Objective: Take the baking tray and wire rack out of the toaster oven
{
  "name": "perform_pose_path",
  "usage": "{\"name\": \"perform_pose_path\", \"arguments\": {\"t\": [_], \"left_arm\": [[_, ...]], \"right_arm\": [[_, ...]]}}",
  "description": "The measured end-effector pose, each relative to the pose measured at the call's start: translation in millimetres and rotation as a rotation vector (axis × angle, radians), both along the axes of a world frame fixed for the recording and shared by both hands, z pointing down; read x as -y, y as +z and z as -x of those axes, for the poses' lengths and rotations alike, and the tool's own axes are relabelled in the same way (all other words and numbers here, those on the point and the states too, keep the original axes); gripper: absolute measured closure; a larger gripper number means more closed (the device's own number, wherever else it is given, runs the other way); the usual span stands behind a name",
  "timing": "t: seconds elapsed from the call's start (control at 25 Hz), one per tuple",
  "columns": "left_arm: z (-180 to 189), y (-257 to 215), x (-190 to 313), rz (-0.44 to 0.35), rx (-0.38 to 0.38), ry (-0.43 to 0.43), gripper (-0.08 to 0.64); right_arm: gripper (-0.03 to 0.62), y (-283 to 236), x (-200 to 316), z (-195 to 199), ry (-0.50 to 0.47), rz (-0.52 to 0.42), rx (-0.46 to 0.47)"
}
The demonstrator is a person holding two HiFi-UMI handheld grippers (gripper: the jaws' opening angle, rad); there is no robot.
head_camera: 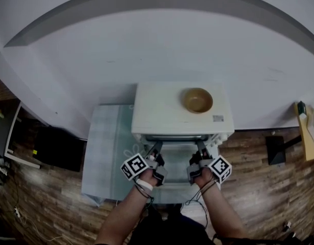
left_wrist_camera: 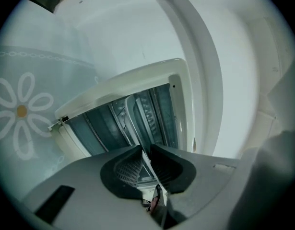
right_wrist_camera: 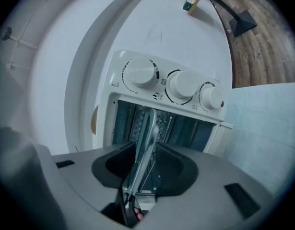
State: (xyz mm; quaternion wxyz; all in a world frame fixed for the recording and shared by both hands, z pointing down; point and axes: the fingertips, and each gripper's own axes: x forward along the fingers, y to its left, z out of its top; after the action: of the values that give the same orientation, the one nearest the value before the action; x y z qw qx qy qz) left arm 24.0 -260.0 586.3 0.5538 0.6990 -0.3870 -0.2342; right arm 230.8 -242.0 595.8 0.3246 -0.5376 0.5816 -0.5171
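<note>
A white toaster oven (head_camera: 167, 108) stands with its door folded down toward me, and both grippers reach into its mouth. In the right gripper view the metal baking tray (right_wrist_camera: 148, 128) shows edge-on, and my right gripper (right_wrist_camera: 146, 147) is shut on its front rim. My left gripper (left_wrist_camera: 145, 150) is shut on a thin edge of the same tray (left_wrist_camera: 134, 116). Wire bars, probably the rack (right_wrist_camera: 165, 121), show deeper inside behind the tray. From the head view, the left gripper (head_camera: 155, 148) and right gripper (head_camera: 200, 147) sit side by side at the opening.
A tan bowl (head_camera: 197, 100) rests on the oven's top. Three control knobs (right_wrist_camera: 183, 84) line the oven's side panel. A pale cloth with a flower print (head_camera: 108, 147) lies under and left of the oven. Behind it is a white table (head_camera: 146, 50), with wooden floor around.
</note>
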Motion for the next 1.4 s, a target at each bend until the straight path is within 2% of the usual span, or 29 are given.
{"name": "perform_pose_path", "arguments": {"t": [0.2,0.32,0.64,0.68,0.76,0.8,0.92,0.96,1.04,1.16,1.28,1.4], "left_arm": [[1.9,1.1,-30.2,0.046,-0.024,0.005,0.509],[2.6,-0.6,-42.4,0.017,-0.010,0.021,0.509],[2.5,7.0,-78.0,0.067,-0.014,0.014,0.509],[2.5,8.1,-82.1,0.073,-0.015,0.013,0.509],[2.3,10.5,-90.2,0.077,-0.013,0.015,0.509],[2.0,11.0,-93.8,0.070,-0.006,0.020,0.509],[1.2,8.5,-100.0,0.003,0.043,0.044,0.496],[2.1,8.3,-99.7,-0.019,0.052,0.044,0.454],[5.3,13.3,-98.9,-0.009,0.030,0.025,0.395],[7.2,20.3,-101.7,0.019,-0.011,0.001,0.394],[10.7,15.9,-105.0,-0.013,0.003,-0.012,0.379],[24.2,14.0,-101.4,-0.020,0.006,-0.062,0.350]], "right_arm": [[0.429,-0.2,-33.1,-11.3,-0.018,0.006,-0.008],[0.422,-0.4,-45.4,-23.3,-0.031,0.020,-0.019],[0.390,11.6,-53.4,-17.6,-0.215,0.074,-0.039],[0.400,12.6,-54.9,-13.3,-0.240,0.078,-0.035],[0.472,13.8,-58.9,-6.5,-0.278,0.073,-0.019],[0.479,14.8,-61.6,-5.6,-0.284,0.068,-0.006],[0.495,21.2,-70.9,-8.1,-0.272,0.065,0.046],[0.501,24.1,-73.1,-8.2,-0.271,0.068,0.059],[0.506,28.5,-75.8,-5.9,-0.275,0.073,0.076],[0.508,30.0,-77.9,-4.3,-0.274,0.081,0.087],[0.509,28.0,-80.1,-7.0,-0.277,0.077,0.098],[0.511,27.4,-84.9,-7.2,-0.301,0.071,0.104]]}}
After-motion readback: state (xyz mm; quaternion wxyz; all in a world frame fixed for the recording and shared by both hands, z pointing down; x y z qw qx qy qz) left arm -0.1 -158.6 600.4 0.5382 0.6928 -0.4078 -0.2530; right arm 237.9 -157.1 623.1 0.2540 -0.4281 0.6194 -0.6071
